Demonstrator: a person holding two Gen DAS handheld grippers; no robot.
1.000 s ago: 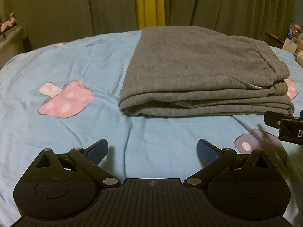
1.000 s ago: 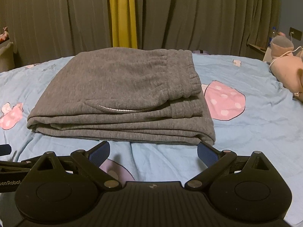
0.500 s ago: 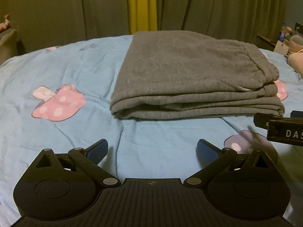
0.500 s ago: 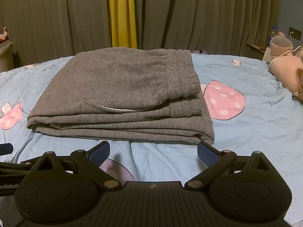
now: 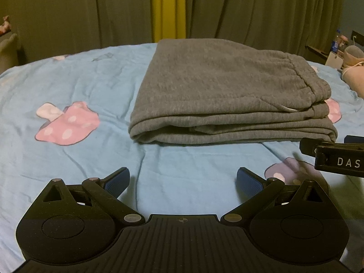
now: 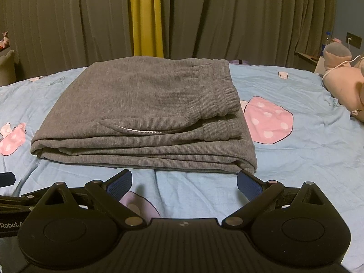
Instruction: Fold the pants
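Blue bedsheet [image 5: 182,166] bears folded grey pants [image 6: 141,113]; left tool [image 5: 183,182], right tool [image 6: 184,182] spread wide, empty.

Plush toy [image 6: 348,86] cut off at right edge

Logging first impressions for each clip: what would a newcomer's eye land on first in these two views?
The grey pants, folded into a flat stack, lie in the middle of the light blue bedsheet with its pink mushroom prints. The left gripper and the right gripper sit open and empty just short of the stack's near edge. A yellow curtain strip stands out among dark curtains behind.
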